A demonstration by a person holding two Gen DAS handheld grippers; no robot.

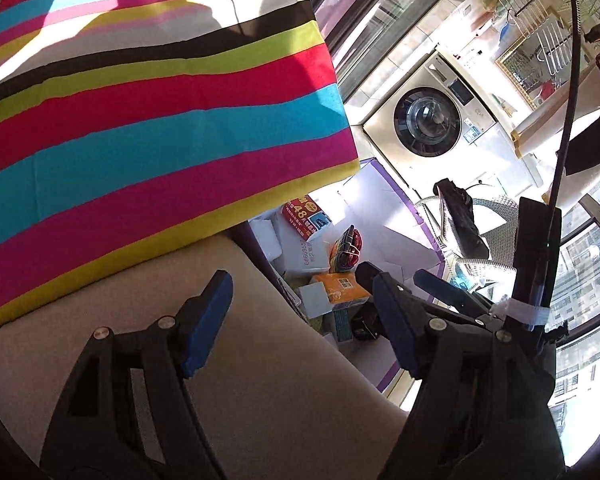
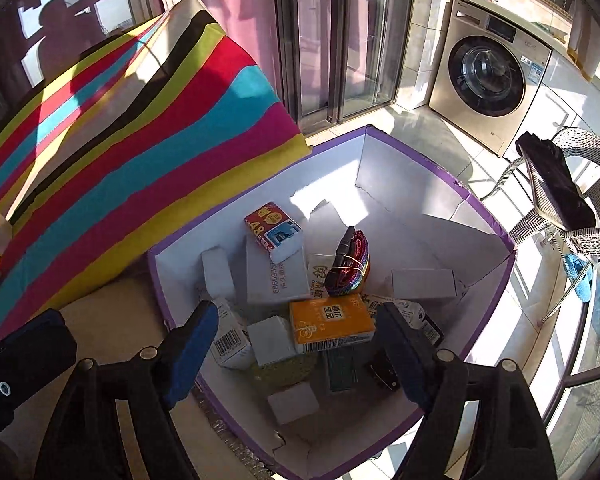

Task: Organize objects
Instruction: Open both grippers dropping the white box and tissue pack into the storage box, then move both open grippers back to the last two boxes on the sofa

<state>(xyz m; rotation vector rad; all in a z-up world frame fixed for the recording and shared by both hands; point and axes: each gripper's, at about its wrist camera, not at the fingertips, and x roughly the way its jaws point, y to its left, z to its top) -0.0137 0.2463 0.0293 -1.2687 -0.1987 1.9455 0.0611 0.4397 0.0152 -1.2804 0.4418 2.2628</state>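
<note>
Hovering right hand-held gripper (image 2: 296, 344), jaws apart, over orange box (image 2: 330, 325).

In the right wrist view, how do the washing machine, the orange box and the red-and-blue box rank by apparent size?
1. Washing machine, though farthest.
2. Orange box.
3. Red-and-blue box; it lies farther back, so true size is unsure.

We see our left gripper (image 1: 304, 320) and right gripper (image 2: 296, 344) built alike: black plastic frames with cut-out slots, silver rivets at the joints, blue pads (image 2: 190, 354) on the fingers. A black cable (image 1: 568, 92) is white-taped alongside.
</note>
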